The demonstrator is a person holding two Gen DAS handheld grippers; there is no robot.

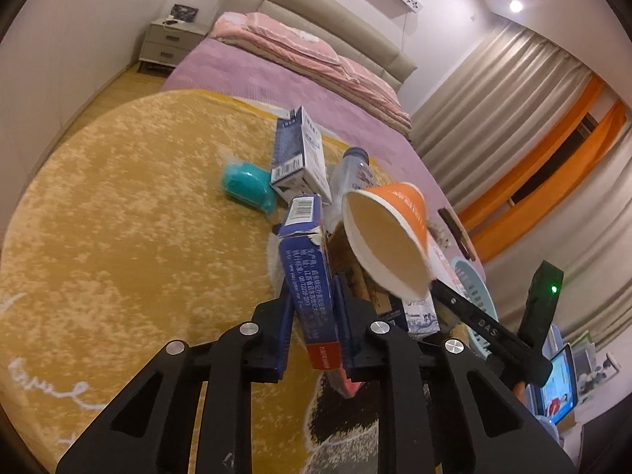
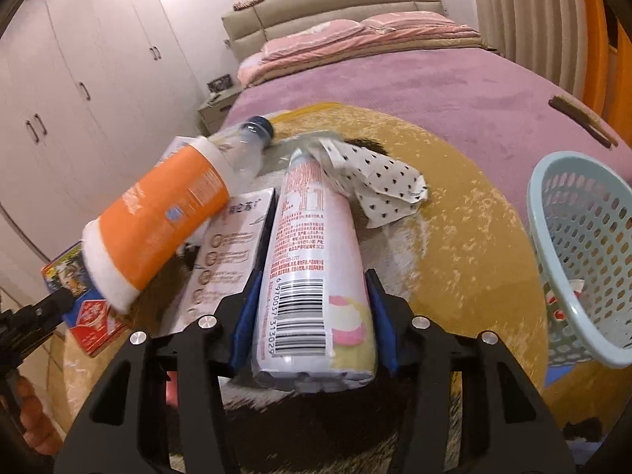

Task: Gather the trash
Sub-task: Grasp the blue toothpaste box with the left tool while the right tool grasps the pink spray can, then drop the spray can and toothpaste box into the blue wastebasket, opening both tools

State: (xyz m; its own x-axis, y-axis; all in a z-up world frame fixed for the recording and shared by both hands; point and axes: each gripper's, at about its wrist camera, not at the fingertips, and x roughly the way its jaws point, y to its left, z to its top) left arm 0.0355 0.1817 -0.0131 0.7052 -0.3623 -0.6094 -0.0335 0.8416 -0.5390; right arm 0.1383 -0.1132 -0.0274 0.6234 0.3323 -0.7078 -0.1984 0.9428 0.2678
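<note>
In the left wrist view my left gripper [image 1: 314,312] is shut on a blue carton [image 1: 306,260] with a barcode and a red end, raised off the yellow rug [image 1: 118,237]. An orange paper cup [image 1: 389,237] leans tilted beside that carton. In the right wrist view my right gripper [image 2: 312,316] is shut on a white and pink bottle [image 2: 312,256] that lies along the fingers, blue pads against both its sides. The orange cup [image 2: 158,229] hangs tilted at the left, above the blue carton [image 2: 87,316]. The pale blue basket [image 2: 572,245] stands at the right.
A clear bottle with a blue cap [image 2: 249,146], a white box [image 2: 229,245] and a dotted wrapper [image 2: 383,185] lie on the rug. A blue-white carton [image 1: 300,154] and a teal lump [image 1: 247,185] lie further out. The rug covers a purple bed [image 2: 454,87].
</note>
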